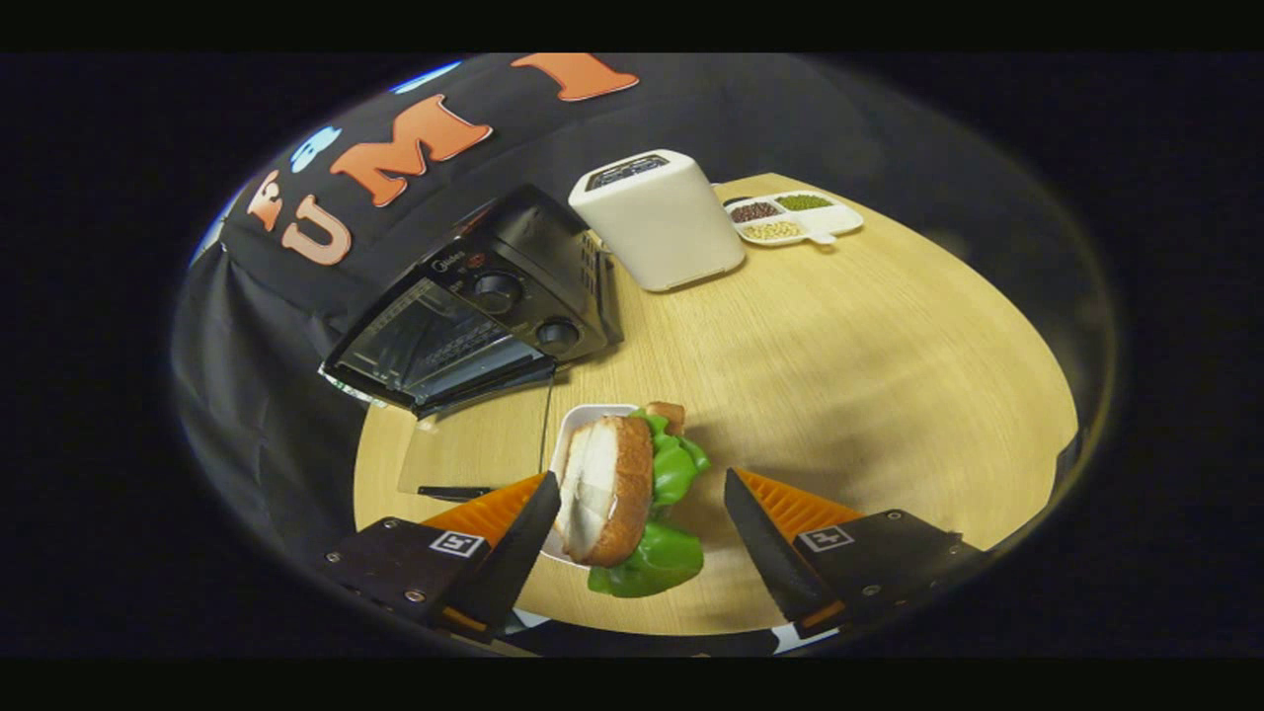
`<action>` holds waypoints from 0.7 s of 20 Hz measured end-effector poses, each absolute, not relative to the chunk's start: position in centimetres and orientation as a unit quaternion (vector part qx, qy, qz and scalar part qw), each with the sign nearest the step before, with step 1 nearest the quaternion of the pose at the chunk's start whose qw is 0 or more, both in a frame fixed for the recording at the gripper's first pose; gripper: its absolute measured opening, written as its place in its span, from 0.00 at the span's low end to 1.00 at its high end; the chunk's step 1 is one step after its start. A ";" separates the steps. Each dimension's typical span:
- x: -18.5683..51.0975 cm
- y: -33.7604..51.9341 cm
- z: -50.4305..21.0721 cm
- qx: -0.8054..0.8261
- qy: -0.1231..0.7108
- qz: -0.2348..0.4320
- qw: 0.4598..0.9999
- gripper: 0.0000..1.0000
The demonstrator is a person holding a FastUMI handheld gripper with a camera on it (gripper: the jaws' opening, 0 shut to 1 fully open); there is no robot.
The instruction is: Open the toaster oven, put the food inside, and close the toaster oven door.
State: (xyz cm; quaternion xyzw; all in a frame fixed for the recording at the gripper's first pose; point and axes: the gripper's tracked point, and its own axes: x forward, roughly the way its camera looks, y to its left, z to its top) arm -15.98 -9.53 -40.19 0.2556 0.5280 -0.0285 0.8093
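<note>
We see the round wooden table (839, 375) spreading beyond our fingers, and on it, well ahead and off to the left finger's side, the toaster oven (474, 306) with its glass door shut. Beside that stands a white box-shaped appliance (660, 219), with a divided snack tray (795, 217) farther back. Between our fingers lies the sandwich (627, 499), bread and lettuce tipped on edge over a small white dish (578, 425). Our gripper (637, 518) is spread wide; the left finger is right beside the bread, the right stands clear.
</note>
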 end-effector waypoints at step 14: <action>-14.0 -6.6 -36.6 0.263 0.496 -0.027 0.827 0.37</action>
